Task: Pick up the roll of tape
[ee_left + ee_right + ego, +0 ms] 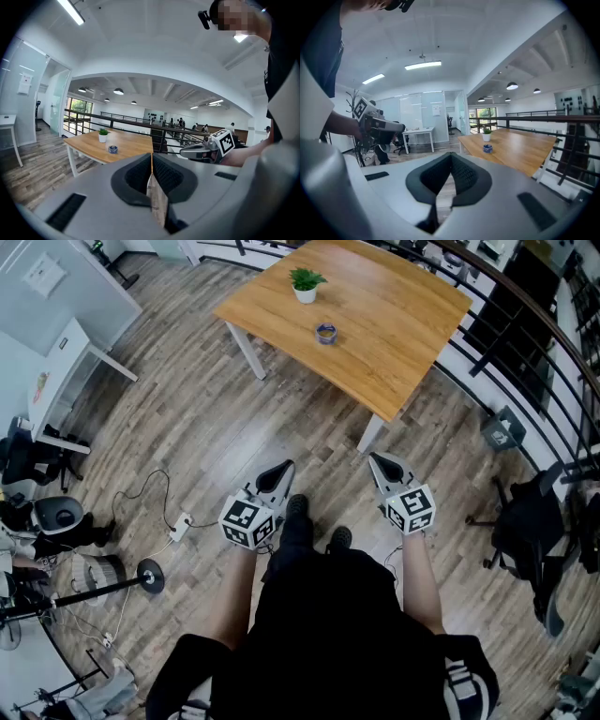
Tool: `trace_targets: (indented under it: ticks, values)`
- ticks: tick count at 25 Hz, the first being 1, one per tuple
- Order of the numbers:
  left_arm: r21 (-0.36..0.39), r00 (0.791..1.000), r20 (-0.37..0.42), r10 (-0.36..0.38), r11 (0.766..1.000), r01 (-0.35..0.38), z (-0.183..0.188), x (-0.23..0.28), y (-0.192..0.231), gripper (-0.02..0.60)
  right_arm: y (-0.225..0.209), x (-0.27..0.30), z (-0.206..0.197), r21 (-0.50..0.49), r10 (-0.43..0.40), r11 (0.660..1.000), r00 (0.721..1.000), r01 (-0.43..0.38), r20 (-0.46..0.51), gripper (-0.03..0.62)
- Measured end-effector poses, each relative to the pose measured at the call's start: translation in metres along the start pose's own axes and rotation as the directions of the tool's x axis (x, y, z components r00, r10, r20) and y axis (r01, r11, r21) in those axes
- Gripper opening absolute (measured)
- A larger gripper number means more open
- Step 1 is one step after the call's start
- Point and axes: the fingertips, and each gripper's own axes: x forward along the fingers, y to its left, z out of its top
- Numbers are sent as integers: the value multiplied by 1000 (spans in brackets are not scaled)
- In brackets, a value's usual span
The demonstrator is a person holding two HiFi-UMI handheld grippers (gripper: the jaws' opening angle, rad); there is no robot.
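Left gripper (281,469) and right gripper (377,461) sit pressed together, empty, at frame centre; the roll of tape (325,333) rests on the table (403,324) near the top.

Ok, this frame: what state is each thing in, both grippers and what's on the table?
left gripper: shut, nothing between its jaws, well short of the table.
right gripper: shut, nothing between its jaws, also short of the table.
roll of tape: lying flat on the wooden table, untouched.
potted plant: upright, apart from the tape.
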Motion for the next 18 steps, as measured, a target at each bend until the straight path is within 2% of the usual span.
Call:
trace_targets:
  ticks: [7, 18]
  values:
    - [-27, 1000, 0, 2, 1000, -2, -4, 6, -7, 29, -1, -4, 4, -8, 29, 1000, 1000, -29, -1, 8]
    - [-12, 1000, -2, 11, 1000, -11, -7, -3, -13, 29, 7, -9, 1, -13, 38, 999, 999, -38, 2, 8]
